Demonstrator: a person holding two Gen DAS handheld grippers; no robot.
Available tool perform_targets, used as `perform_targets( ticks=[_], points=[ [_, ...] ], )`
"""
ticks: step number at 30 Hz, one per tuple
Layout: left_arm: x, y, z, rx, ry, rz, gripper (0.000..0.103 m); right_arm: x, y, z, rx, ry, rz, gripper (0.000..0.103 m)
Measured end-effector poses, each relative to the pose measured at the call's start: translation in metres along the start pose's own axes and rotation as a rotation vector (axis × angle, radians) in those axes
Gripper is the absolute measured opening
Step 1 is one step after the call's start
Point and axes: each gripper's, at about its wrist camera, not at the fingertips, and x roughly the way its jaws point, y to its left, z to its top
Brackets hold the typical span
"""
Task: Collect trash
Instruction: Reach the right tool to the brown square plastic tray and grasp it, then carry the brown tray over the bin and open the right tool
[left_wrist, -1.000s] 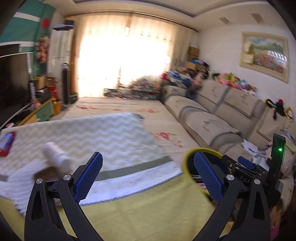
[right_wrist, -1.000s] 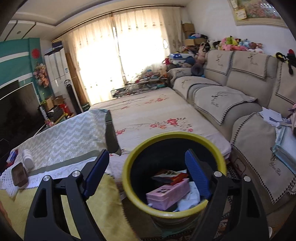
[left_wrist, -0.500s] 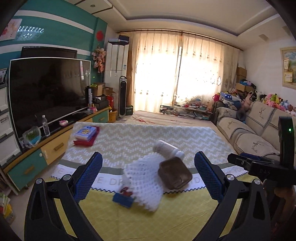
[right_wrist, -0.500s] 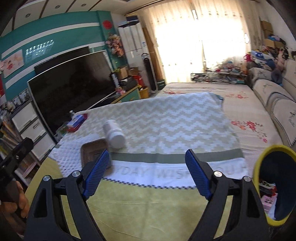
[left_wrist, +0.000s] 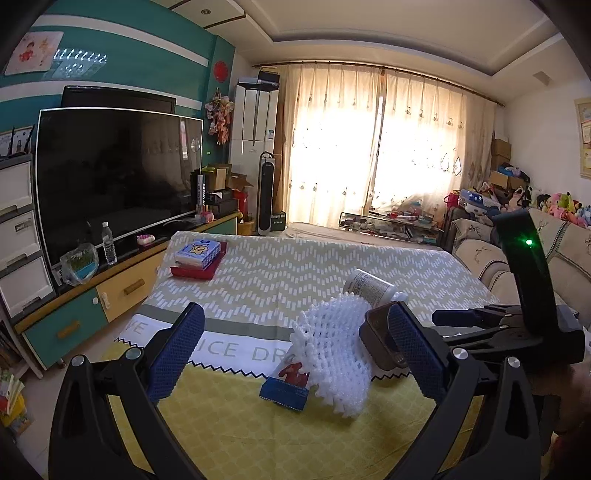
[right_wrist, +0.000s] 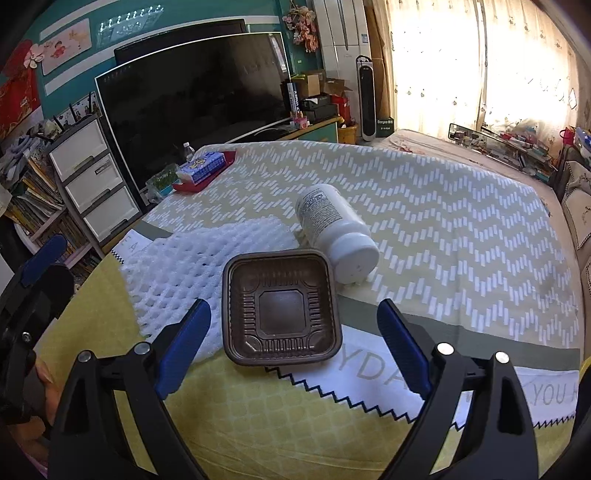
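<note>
1. While nothing is clamped yet, four pieces of trash lie near the table's (right_wrist: 258, 424) front edge: leftmost, a small blue flat packet (left_wrist: 283, 393).
2. Beside it, white foam netting (right_wrist: 207, 258).
3. Next, a square brown plastic tray (right_wrist: 280, 308).
4. Rightmost, a toppled white plastic bottle (right_wrist: 334, 229).
5. The left gripper (left_wrist: 295, 354) stands apart and empty; the right gripper (right_wrist: 293, 345) is opening, empty, the tray ahead.

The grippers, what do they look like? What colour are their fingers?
Both are alike. The left gripper has two black plastic arms with triangle cut-outs and silver bolts, each tipped with a bumpy blue pad. The right gripper has the same black arms and blue pads. From the left view, its body carries a black upright block with a green light.
</note>
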Motion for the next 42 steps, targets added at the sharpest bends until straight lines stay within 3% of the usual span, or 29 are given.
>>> perform_targets(
  ticks=[6,8,16,23,28,36,42],
  points=[
    [-0.006,-0.011,-0.002,0.047,-0.027,0.022,0.098,0.015,0.003,-0.003,-0.01,0.037,-0.002,0.082],
    [-0.008,-0.015,-0.003,0.064,-0.033,0.028,0.098,0.018,0.004,-0.004,-0.017,0.05,-0.006,0.066],
    [-0.006,-0.01,-0.005,0.055,-0.039,0.032,0.098,0.01,-0.009,-0.005,0.033,0.036,-0.011,0.065],
    [-0.005,-0.008,-0.006,0.062,-0.039,0.036,0.098,-0.036,-0.033,-0.012,0.088,-0.049,-0.079,0.065],
    [-0.001,-0.008,-0.006,0.064,-0.025,0.031,0.098,-0.092,-0.083,-0.037,0.203,-0.136,-0.219,0.066],
    [0.002,-0.01,-0.007,0.065,-0.014,0.03,0.098,-0.167,-0.202,-0.111,0.448,-0.116,-0.653,0.066],
    [0.006,-0.011,-0.007,0.069,-0.002,0.028,0.098,-0.182,-0.254,-0.146,0.558,-0.116,-0.747,0.067]
  ],
)
